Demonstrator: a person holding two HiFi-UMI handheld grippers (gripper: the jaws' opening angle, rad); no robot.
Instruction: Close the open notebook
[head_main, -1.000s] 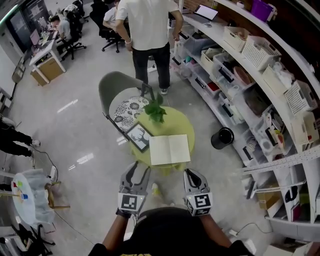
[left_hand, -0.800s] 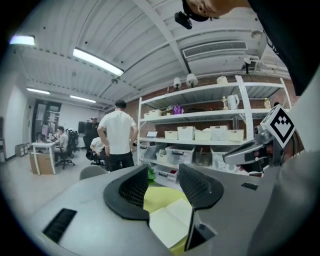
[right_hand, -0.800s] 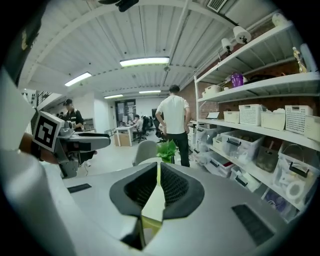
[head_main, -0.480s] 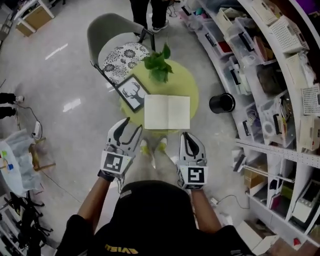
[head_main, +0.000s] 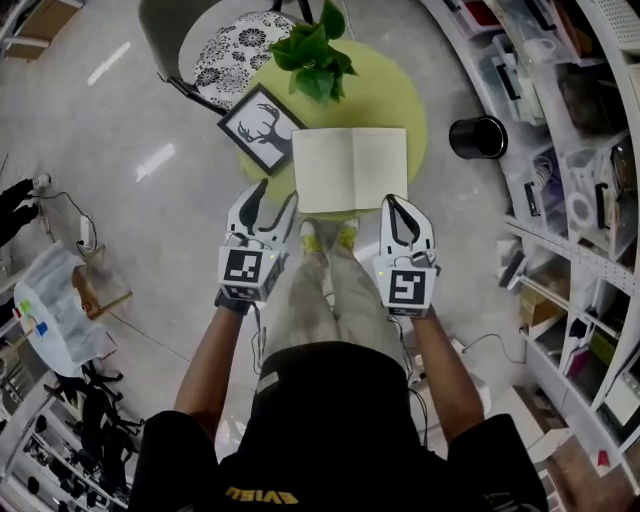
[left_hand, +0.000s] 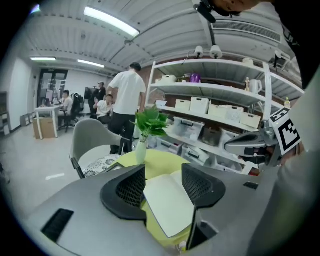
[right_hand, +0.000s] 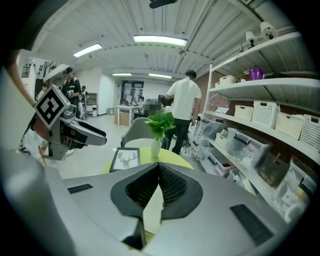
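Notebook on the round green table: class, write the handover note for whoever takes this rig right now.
Left tool: empty, jaws opening, near the front edge of the table, touching nothing.
Right tool: empty, tips together, also at that edge.
Notebook: lies open and flat on the table, untouched.
Done: nothing yet. Left: reach one cover, fold it over, shut the book.

No words or numbers can be read. Yellow lettering (head_main: 262, 495) low on the back of the person's black shirt (head_main: 320, 420), nearest the camera, is too blurred to make out.
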